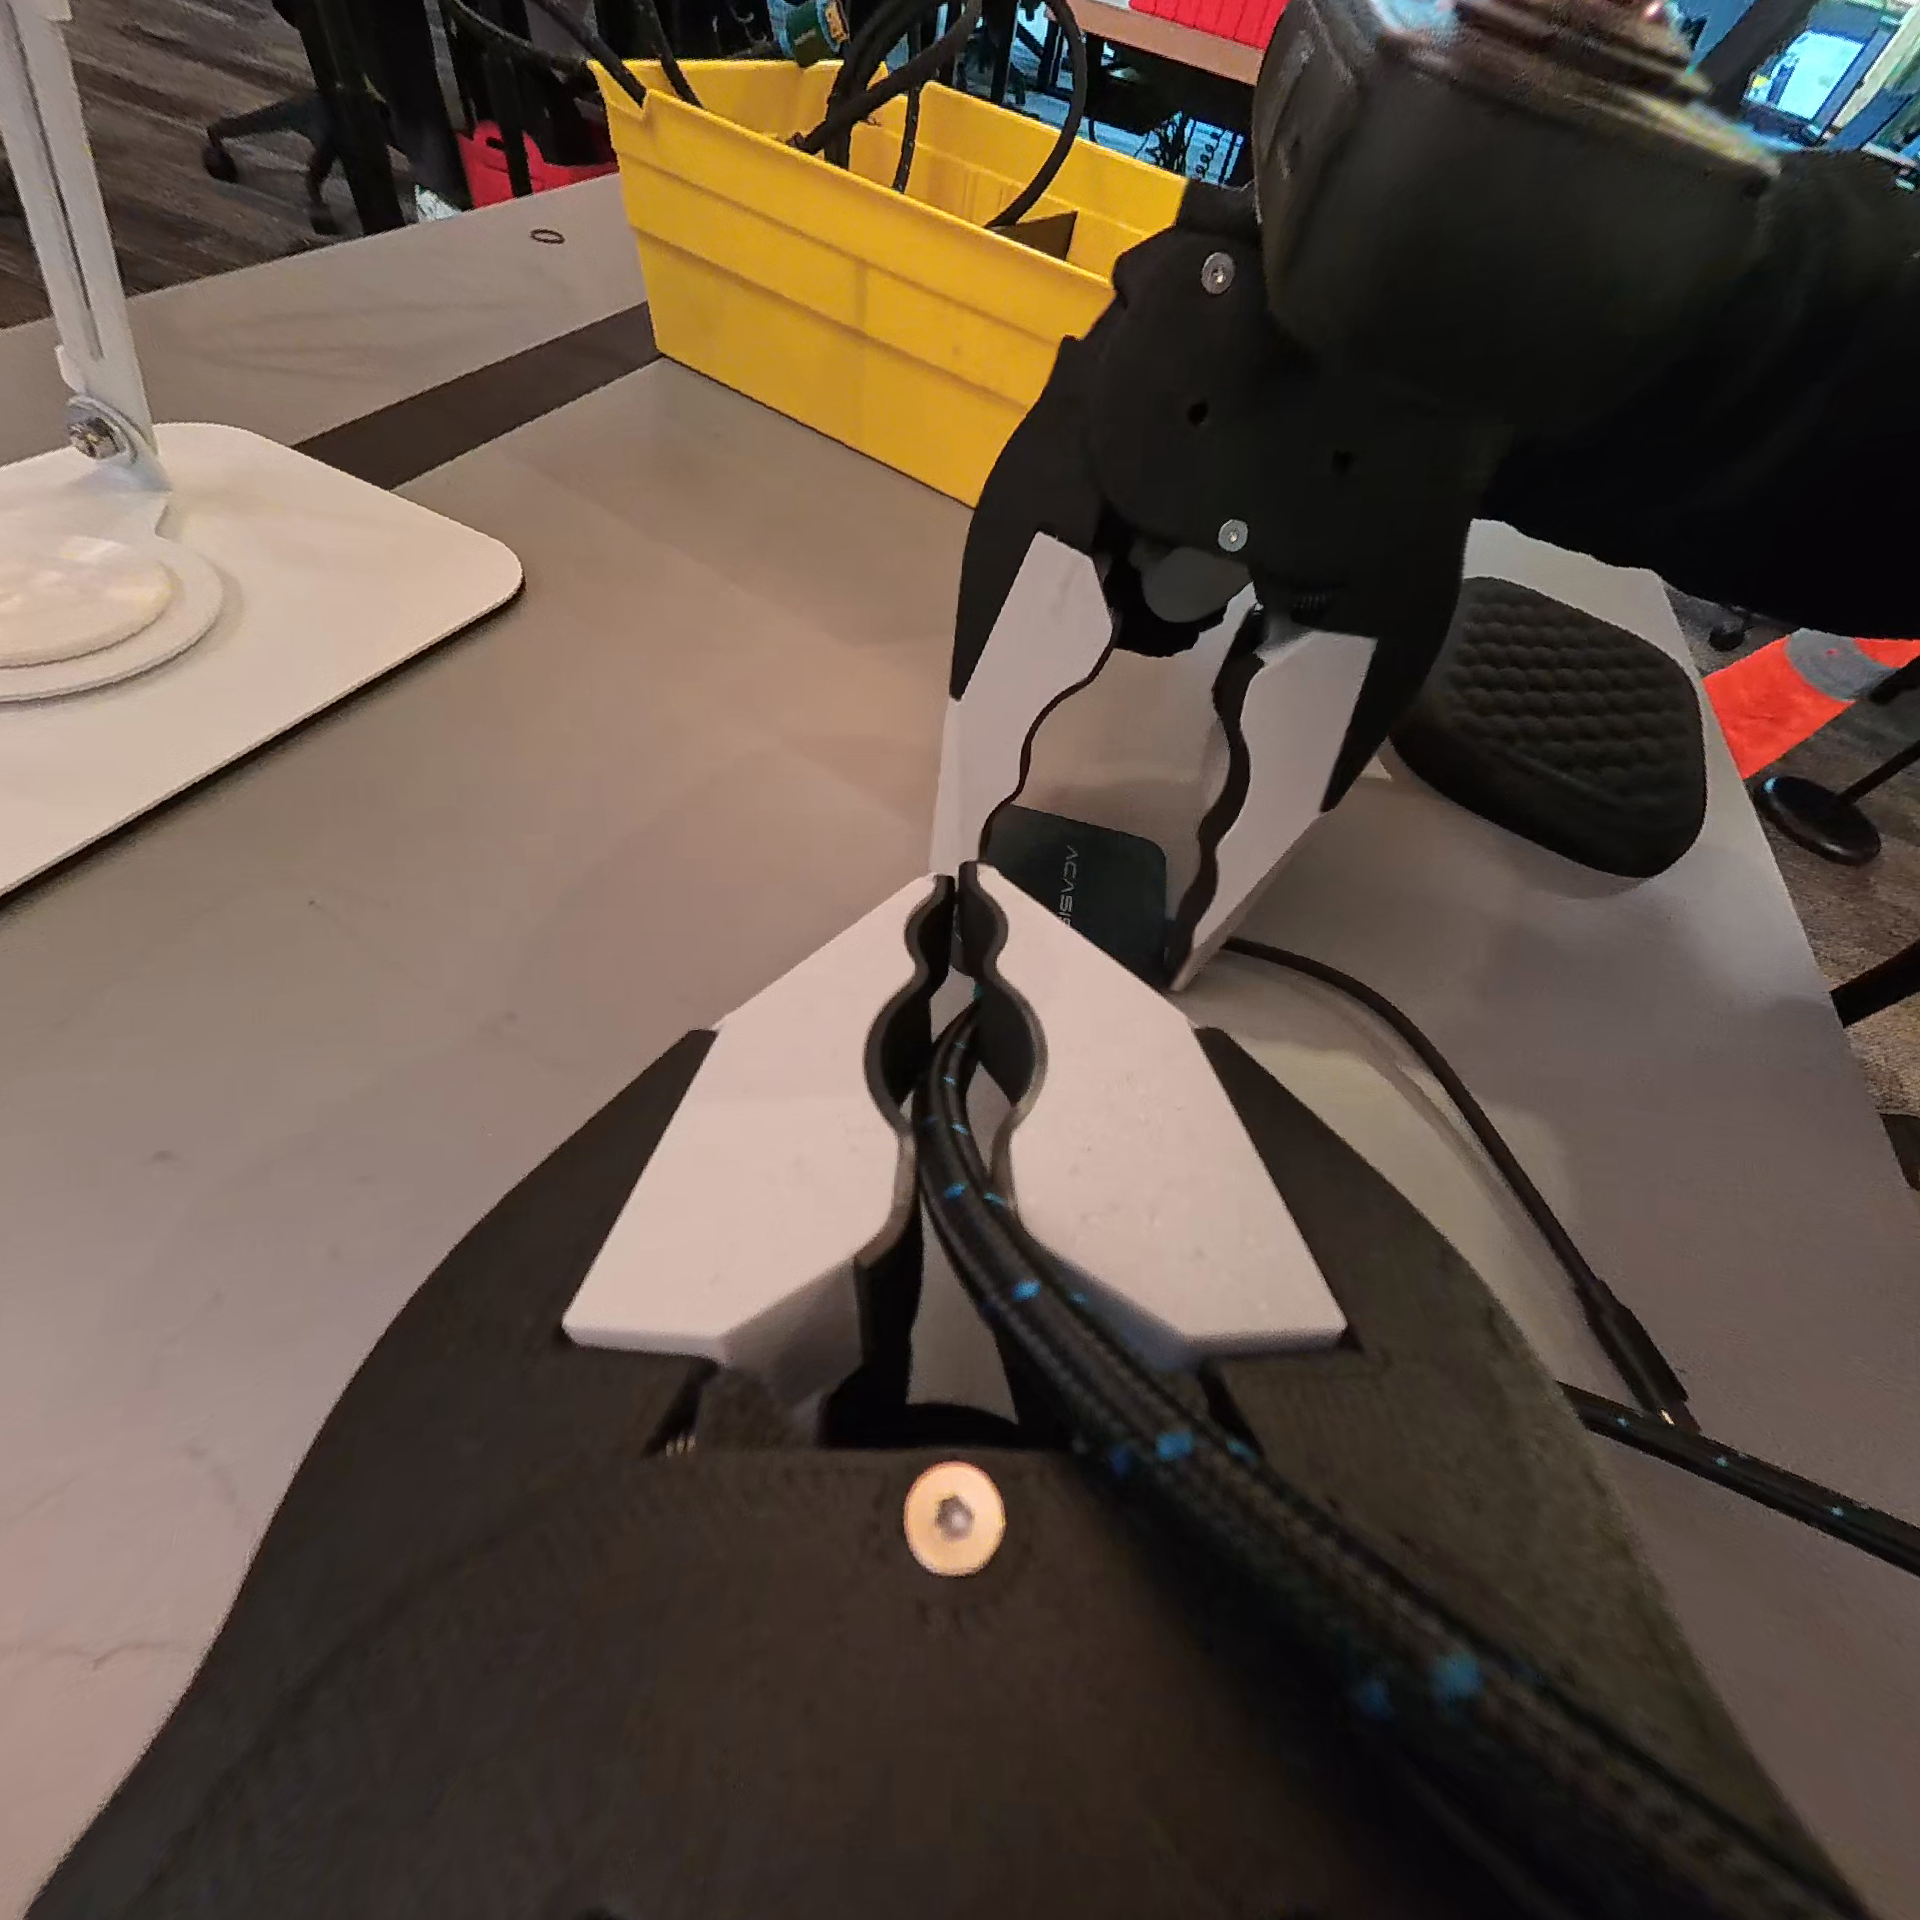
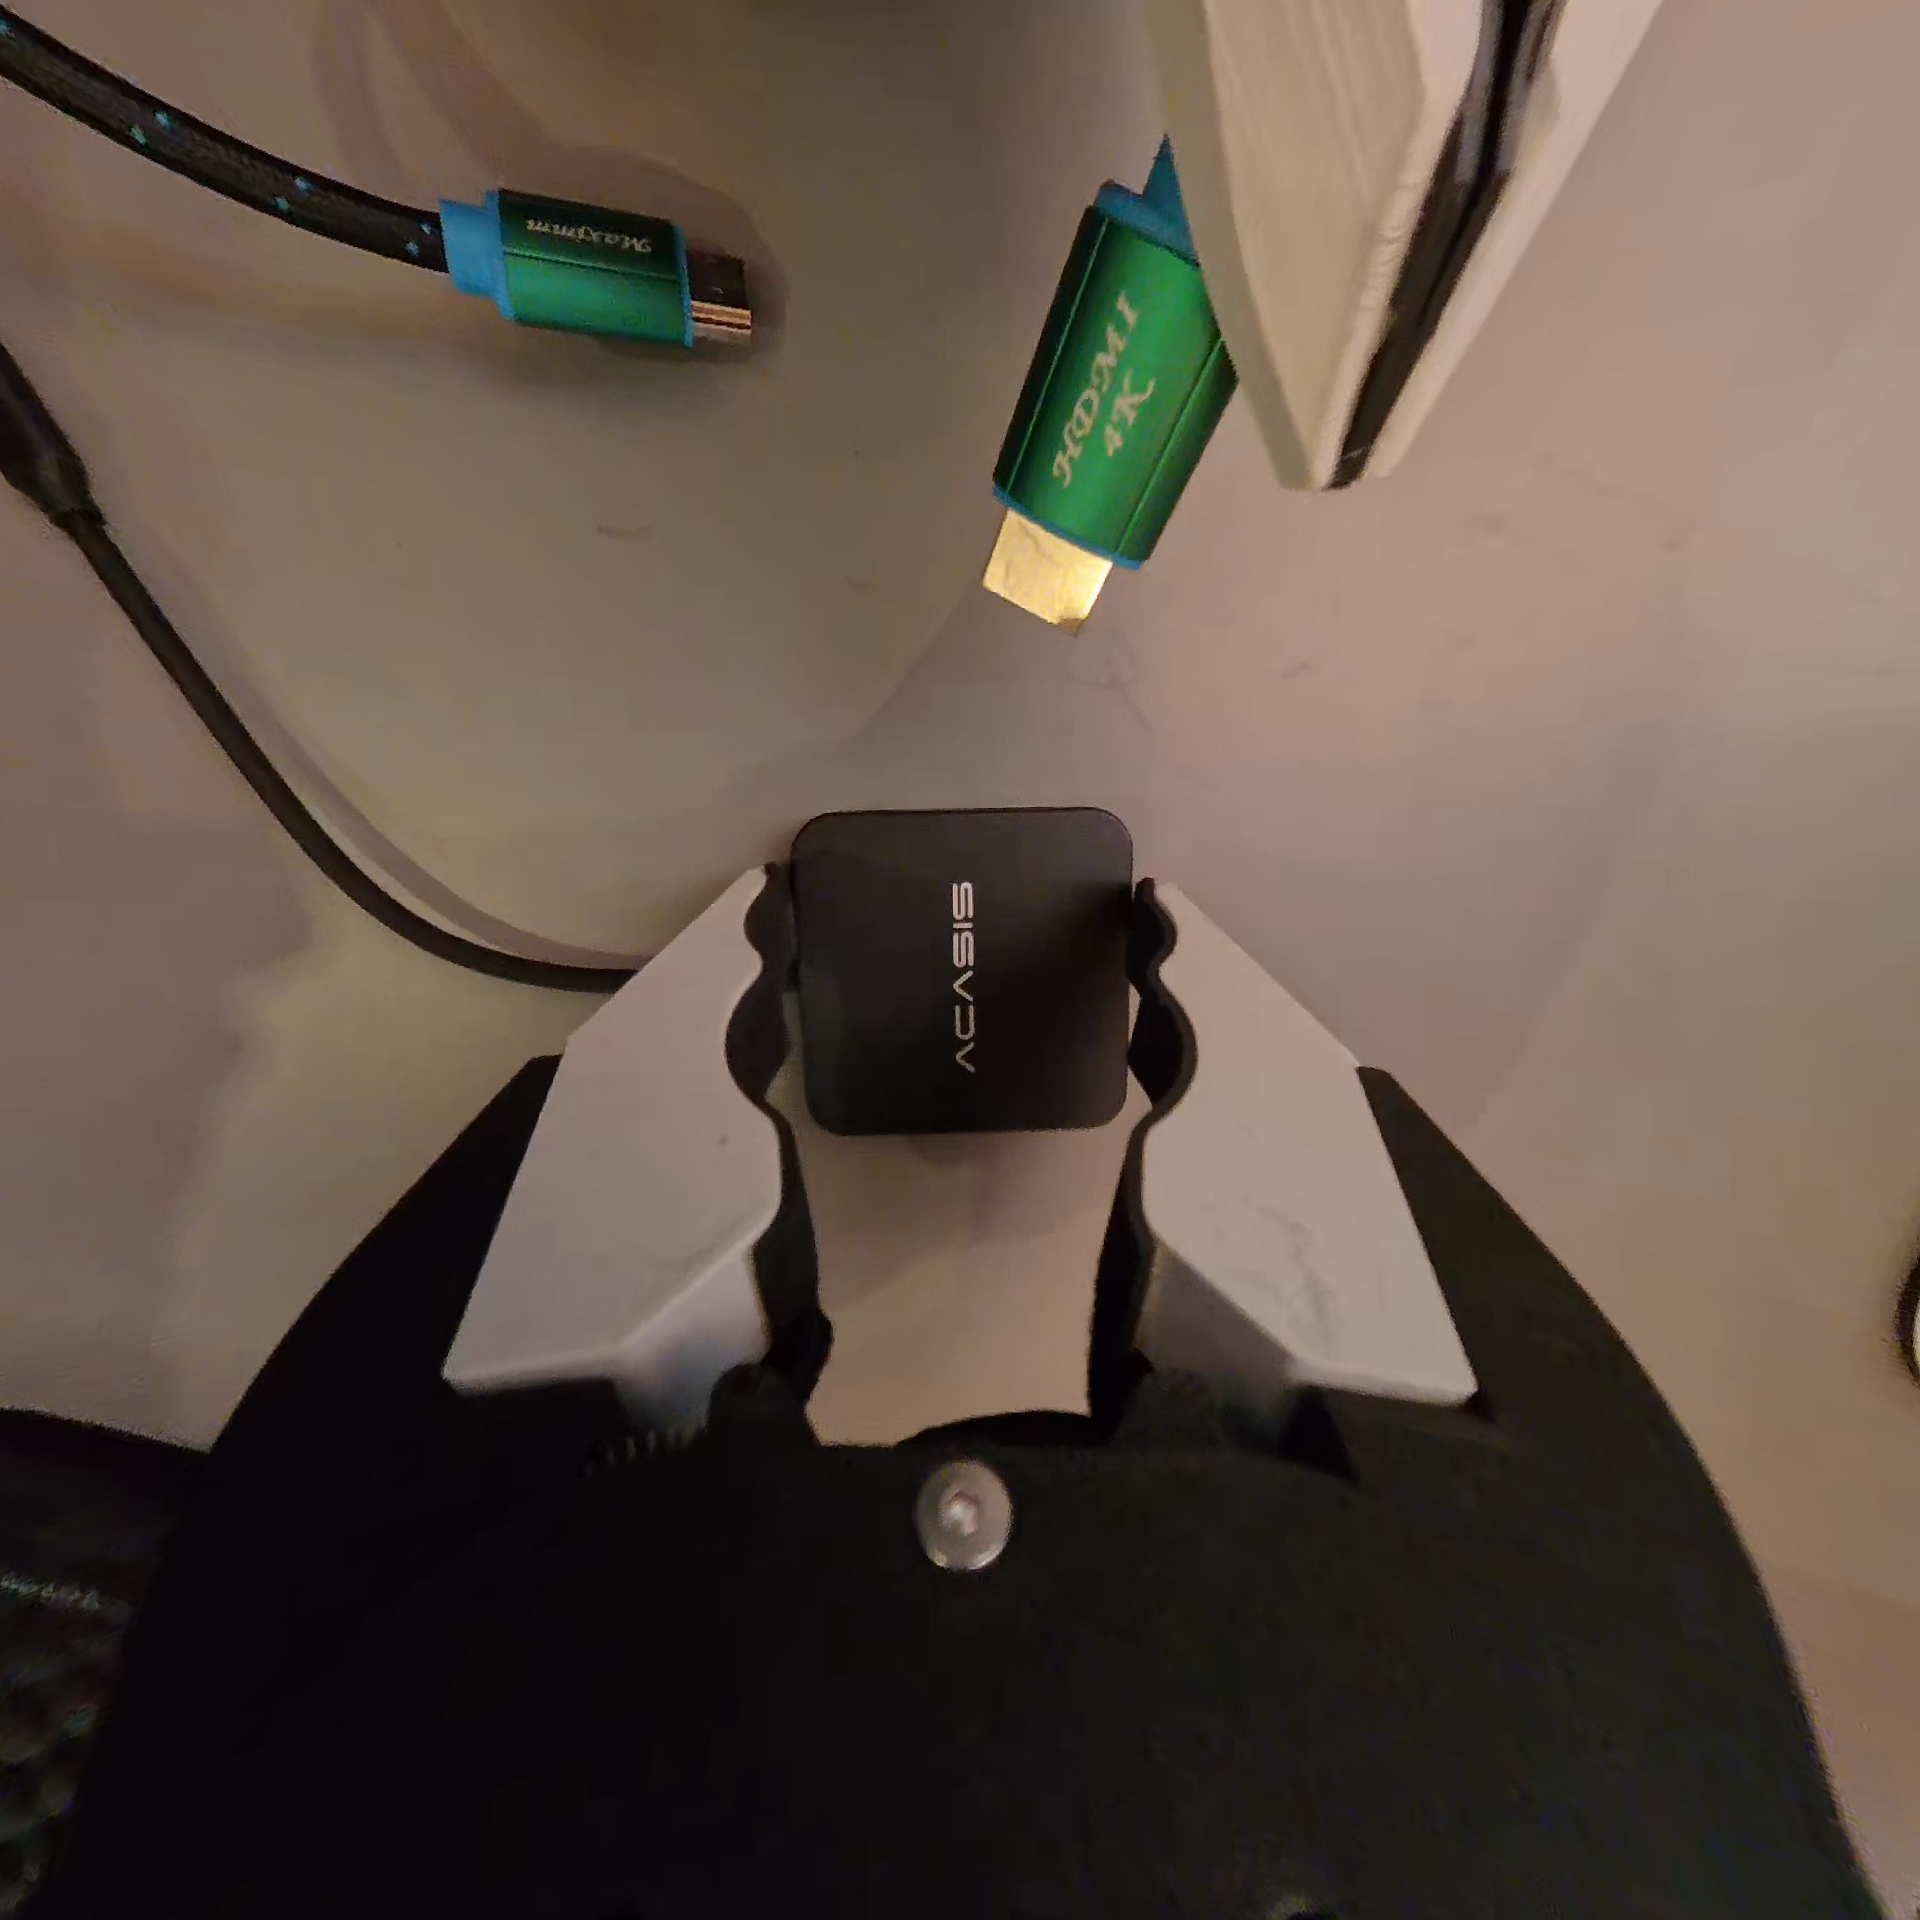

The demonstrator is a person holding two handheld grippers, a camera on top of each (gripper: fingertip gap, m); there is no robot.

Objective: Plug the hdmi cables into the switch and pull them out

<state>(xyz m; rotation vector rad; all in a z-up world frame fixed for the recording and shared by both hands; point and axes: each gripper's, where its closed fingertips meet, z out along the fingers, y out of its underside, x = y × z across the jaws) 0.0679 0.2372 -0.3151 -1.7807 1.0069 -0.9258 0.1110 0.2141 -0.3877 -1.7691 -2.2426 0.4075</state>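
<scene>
The small black switch (image 2: 961,971) lies flat on the grey table. My right gripper (image 2: 956,891) is shut on its two sides and points down at it. My left gripper (image 1: 956,891) is shut on the green HDMI plug (image 2: 1112,405). The plug's braided black cable (image 1: 1039,1299) runs back between the fingers. The plug's gold tip (image 2: 1044,582) points at the switch's far edge, a short way off it. A second green HDMI plug (image 2: 592,265) lies loose on the table further left. In the left wrist view the held plug is hidden and the switch (image 1: 1091,883) shows between the right fingers (image 1: 1283,727).
A thin black cable (image 2: 208,727) curves over the table to the switch's left side. A yellow bin (image 1: 831,281) with cables stands at the back. A white lamp base (image 1: 208,603) sits at the left and a black padded rest (image 1: 1558,727) at the right.
</scene>
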